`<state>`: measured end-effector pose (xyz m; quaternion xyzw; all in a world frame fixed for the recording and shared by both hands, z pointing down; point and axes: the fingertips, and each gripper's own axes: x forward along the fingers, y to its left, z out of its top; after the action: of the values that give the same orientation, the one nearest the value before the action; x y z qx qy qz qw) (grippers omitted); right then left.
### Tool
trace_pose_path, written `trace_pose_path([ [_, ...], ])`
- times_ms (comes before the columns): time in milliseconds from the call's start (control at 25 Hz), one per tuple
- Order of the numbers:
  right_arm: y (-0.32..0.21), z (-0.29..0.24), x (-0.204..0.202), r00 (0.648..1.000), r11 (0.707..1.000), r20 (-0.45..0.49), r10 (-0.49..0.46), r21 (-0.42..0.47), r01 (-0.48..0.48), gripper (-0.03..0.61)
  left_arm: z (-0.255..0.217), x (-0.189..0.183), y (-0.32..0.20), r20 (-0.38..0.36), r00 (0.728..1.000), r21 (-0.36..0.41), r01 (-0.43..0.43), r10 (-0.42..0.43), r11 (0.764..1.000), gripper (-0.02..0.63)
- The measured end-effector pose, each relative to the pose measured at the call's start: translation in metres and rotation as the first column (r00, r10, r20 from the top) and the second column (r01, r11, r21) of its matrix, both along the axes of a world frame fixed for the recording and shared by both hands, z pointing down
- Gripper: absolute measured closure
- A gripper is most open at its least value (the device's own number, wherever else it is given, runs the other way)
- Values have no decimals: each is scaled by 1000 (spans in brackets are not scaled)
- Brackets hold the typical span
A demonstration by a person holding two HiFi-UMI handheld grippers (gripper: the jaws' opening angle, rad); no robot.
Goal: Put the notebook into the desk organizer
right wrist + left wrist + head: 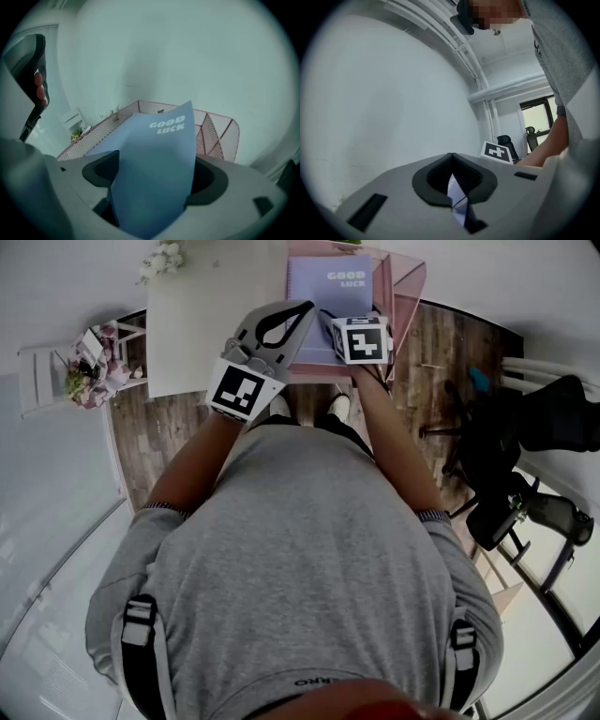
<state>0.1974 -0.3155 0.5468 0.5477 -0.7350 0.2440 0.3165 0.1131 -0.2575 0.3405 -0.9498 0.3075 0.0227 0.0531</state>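
- While the head view looks steeply down, the left gripper (307, 307) and the right gripper (330, 322) both meet the notebook (342, 287). It has a lavender cover printed "GOOD LUCK" in white, and in this view it overlaps the pink wire desk organizer (410, 287) beside the white table (216, 315).
- Left gripper view: the jaws are closed nearly together on a thin, pale lavender sliver (458, 199) — the notebook seen edge-on.
- Right gripper view: the jaws clamp the notebook's lower part (159, 154). It stands upright and slightly bowed, with the title facing the camera and the organizer's pink mesh (218, 133) right behind.
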Motion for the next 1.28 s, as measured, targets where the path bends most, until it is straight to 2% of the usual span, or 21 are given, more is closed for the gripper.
trace_pose_path([
  [80,-1,1,2,999,1000,-35,6,7,-6,127,3,-3,0,14,1000,3,-10,10,1000,595],
  [200,-1,4,3,998,1000,-59,18,4,-18,118,0,-7,0,-12,1000,-3,-19,18,1000,595],
  [560,2,-9,11,993,995,-74,90,49,-87,117,3,-20,0,-18,999,-19,-45,45,999,595],
  [760,7,-35,15,986,988,-137,98,134,-80,117,9,-23,-1,-17,999,-37,-51,50,998,595],
  [880,11,-50,16,985,979,-141,101,188,-74,117,13,-24,2,-10,999,-48,-54,53,997,595],
  [1040,17,-77,3,996,961,-81,38,276,-14,143,15,-26,3,-10,999,-50,-46,45,998,595],
  [1280,36,-124,4,997,905,-7,-75,419,71,246,12,-18,12,-4,1000,-38,10,-10,999,595],
])
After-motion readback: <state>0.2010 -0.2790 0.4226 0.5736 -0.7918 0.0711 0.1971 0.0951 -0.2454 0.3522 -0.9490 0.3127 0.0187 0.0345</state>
